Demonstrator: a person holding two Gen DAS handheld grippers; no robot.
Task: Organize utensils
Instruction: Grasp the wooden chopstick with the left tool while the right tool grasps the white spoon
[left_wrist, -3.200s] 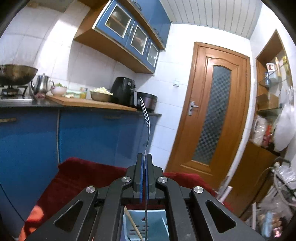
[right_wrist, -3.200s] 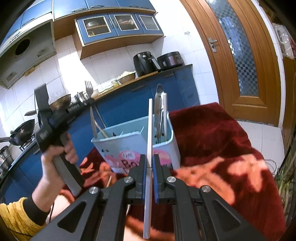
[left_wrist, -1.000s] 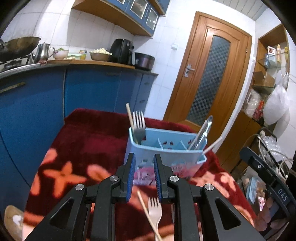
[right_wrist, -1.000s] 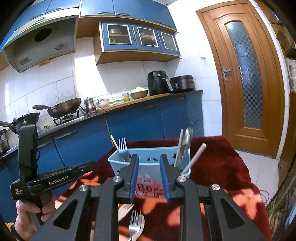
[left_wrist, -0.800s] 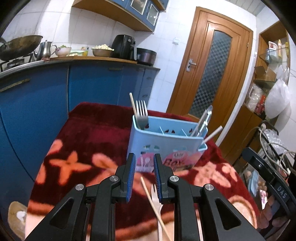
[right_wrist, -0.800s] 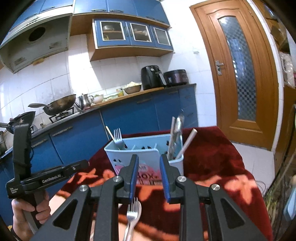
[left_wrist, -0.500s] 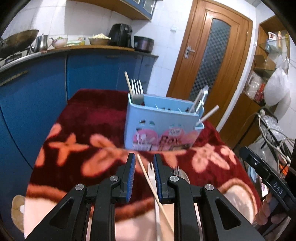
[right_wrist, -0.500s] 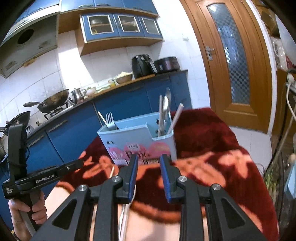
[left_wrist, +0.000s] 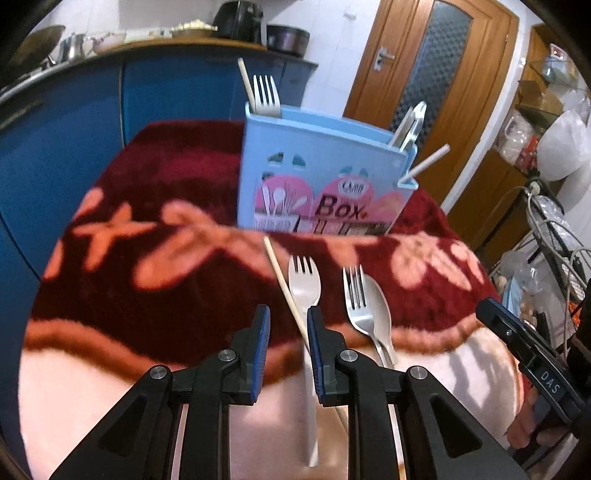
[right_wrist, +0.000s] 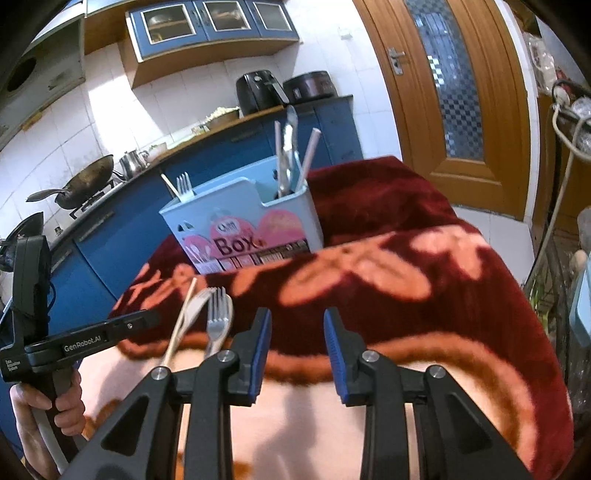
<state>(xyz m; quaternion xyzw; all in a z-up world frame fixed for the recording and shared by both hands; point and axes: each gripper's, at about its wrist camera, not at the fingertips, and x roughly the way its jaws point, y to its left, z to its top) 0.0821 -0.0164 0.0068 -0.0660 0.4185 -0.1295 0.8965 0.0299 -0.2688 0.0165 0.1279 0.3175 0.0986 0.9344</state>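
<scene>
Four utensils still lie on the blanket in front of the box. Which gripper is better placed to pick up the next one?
Left. The left gripper is open and empty right over the chopstick and white fork. The right gripper, also open and empty, sits over bare blanket, beside the pile.

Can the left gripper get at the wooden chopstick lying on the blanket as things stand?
Probably yes: the left gripper is open and empty just above the chopstick, nothing lying over it; the white plastic fork sits close alongside.

The left tongs (left_wrist: 288, 328) hide the chopstick's (left_wrist: 284, 284) lower end.
</scene>
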